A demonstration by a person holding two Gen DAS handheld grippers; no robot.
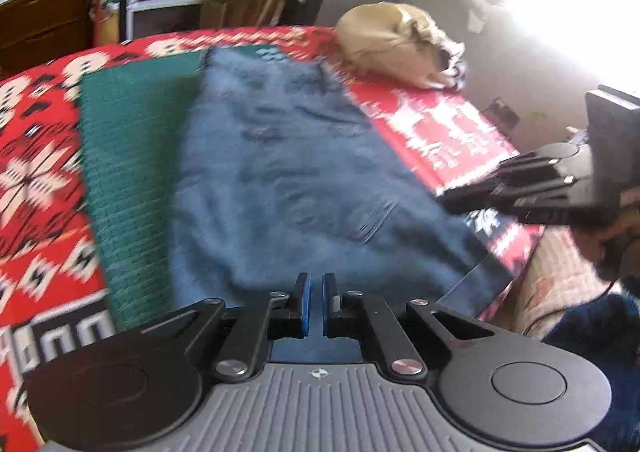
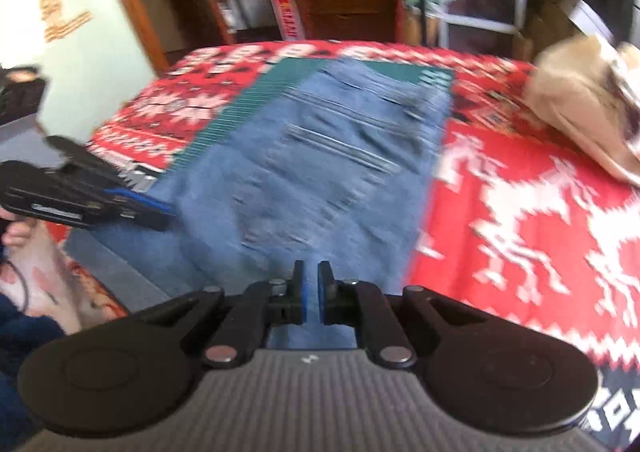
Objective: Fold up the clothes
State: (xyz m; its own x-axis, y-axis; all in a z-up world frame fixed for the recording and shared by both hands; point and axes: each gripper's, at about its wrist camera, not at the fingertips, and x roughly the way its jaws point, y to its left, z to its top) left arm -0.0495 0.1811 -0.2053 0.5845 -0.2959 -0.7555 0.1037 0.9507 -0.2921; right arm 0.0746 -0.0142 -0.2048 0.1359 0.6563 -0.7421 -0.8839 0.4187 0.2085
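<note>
Two handheld grippers hover over blue jeans (image 1: 288,180) spread on a bed.

The jeans lie flat on a red patterned blanket (image 1: 36,156), partly over a green cloth (image 1: 132,172) that shows along their left edge and far end. The left gripper (image 1: 316,304) sits low over the jeans' near end, its blue-padded fingers almost together with a thin gap, holding nothing visible. The right gripper (image 2: 311,298) is likewise nearly closed and seems empty, near the jeans' right edge. A tan bundle of clothing (image 1: 394,42) rests at the far right corner. Bare blanket lies open to the right of the jeans; the near bed edge drops beside the person's legs.
</note>
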